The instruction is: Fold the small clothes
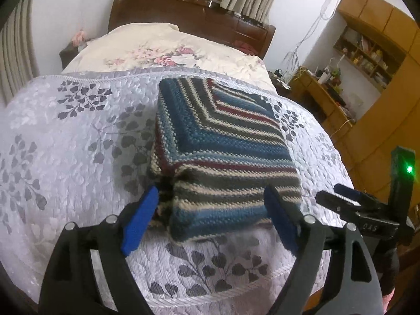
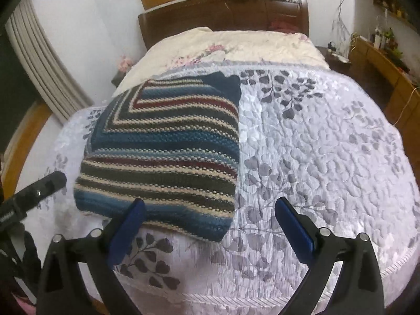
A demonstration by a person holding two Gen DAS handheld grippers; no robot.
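At the far left of the left wrist view, pale ribbed vertical curtains (image 1: 15,52) hang beside the bed, and a small dark bedside stand with pink flowers (image 1: 76,39) sits by the dark brown wooden headboard (image 1: 183,13). The bed carries a cream quilt printed with pink roses (image 1: 157,50) towards the headboard, and nearer the camera a lilac quilted bedspread patterned with grey leaf sprigs (image 1: 65,144). On that bedspread, a little right of centre in this view, lies the folded knitted garment striped in blue, dark red, cream and grey (image 1: 223,152), a thick squarish bundle with its stripes meeting in a chevron on top. The left gripper (image 1: 210,218), black with blue pads, stands spread wide, its jaws framing the near edge of the bundle without pinching it; whether the pads brush the knit cannot be told. Farther right in the same view the right gripper's black body appears with a green light, before the yellow-brown wooden cabinets and cluttered shelves (image 1: 367,52). In the right wrist view the garment lies left of centre, and the right gripper (image 2: 210,218) is likewise spread apart, its left pad (image 2: 131,225) over the bundle's near edge, its other pad above bare bedspread, holding nothing.
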